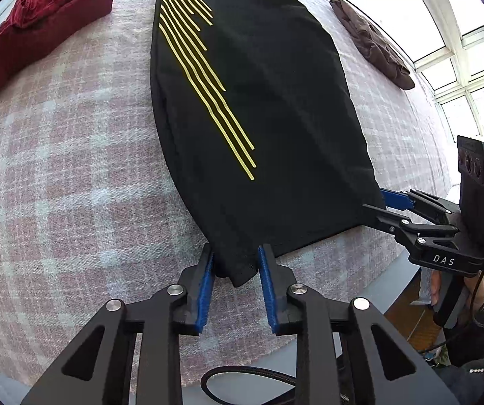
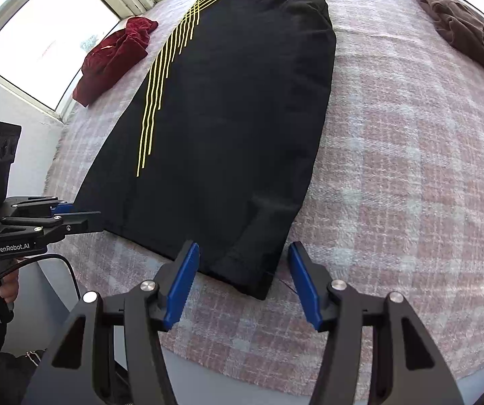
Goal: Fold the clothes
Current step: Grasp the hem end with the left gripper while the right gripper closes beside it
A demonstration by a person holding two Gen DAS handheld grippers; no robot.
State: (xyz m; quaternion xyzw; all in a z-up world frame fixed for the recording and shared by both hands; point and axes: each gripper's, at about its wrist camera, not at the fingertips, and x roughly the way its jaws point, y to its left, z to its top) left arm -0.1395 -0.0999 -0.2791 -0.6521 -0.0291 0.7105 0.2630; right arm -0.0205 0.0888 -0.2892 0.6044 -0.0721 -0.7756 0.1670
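A long black garment with thin yellow stripes [image 1: 248, 108] lies flat on the pink-and-white checked blanket [image 1: 56, 168], running from the near edge to the far windows. The left gripper [image 1: 236, 270] straddles its near left corner, blue pads narrowly parted with cloth between them, not pinched. The right gripper [image 2: 242, 270] stands wide around the near right corner. A crumpled dark red garment [image 1: 39, 23] sits far left, a brown one [image 2: 461, 23] far right, its end cut off.
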